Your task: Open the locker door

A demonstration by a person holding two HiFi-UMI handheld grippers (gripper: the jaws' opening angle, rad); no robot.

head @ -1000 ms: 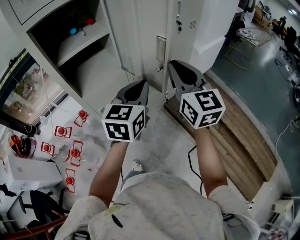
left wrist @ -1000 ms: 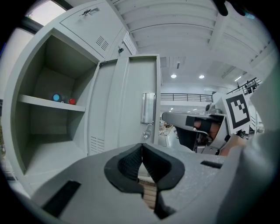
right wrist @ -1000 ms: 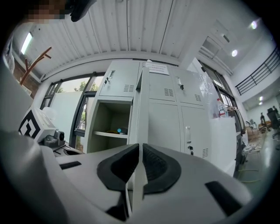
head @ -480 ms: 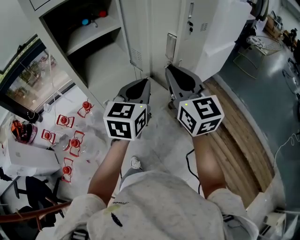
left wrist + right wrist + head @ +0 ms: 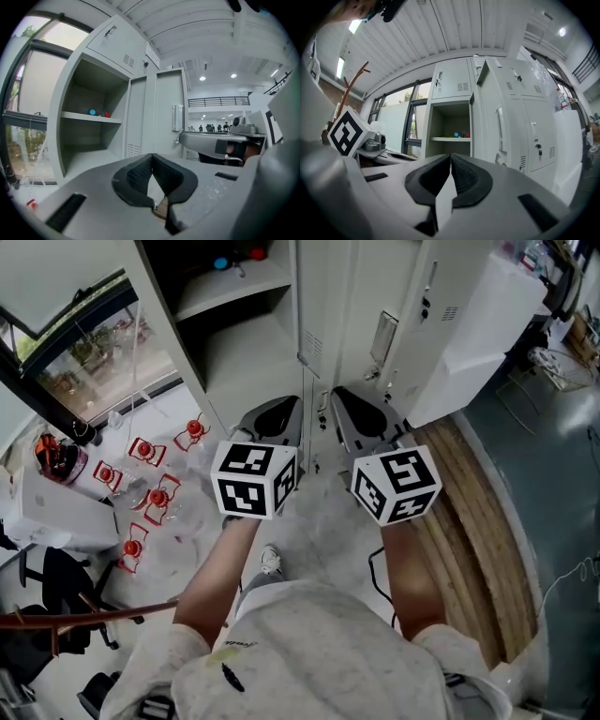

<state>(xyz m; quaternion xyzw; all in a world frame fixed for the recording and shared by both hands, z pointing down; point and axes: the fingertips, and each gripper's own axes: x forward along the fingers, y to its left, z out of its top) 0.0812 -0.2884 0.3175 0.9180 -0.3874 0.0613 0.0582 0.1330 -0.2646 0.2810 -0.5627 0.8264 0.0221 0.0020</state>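
Note:
The grey lockers fill the top of the head view. One compartment point(image 5: 234, 343) stands open, with a blue thing point(image 5: 221, 262) and a red thing point(image 5: 255, 253) on its shelf. Beside it the tall locker door point(image 5: 375, 296) with a silver handle point(image 5: 384, 338) looks swung outward, its top edge point(image 5: 482, 68) angled. My left gripper point(image 5: 291, 401) is shut and empty, pointing at the lockers' base. Alongside it, my right gripper point(image 5: 339, 395) has just been closing with nothing between its pads, which now meet. It sits below and left of the handle, apart from it.
Several red-capped items point(image 5: 155, 493) lie on the floor at the left, below a window point(image 5: 84, 352). Wooden planks point(image 5: 478, 521) run along the right, and a white cabinet point(image 5: 487, 324) stands beyond them. A cable point(image 5: 375, 563) and the person's shoe point(image 5: 270, 563) are beneath my arms.
Both grippers have drawn back from the lockers. The right gripper, close under the handle a second ago, is now farther from it. The view has swung, showing more of the window side.

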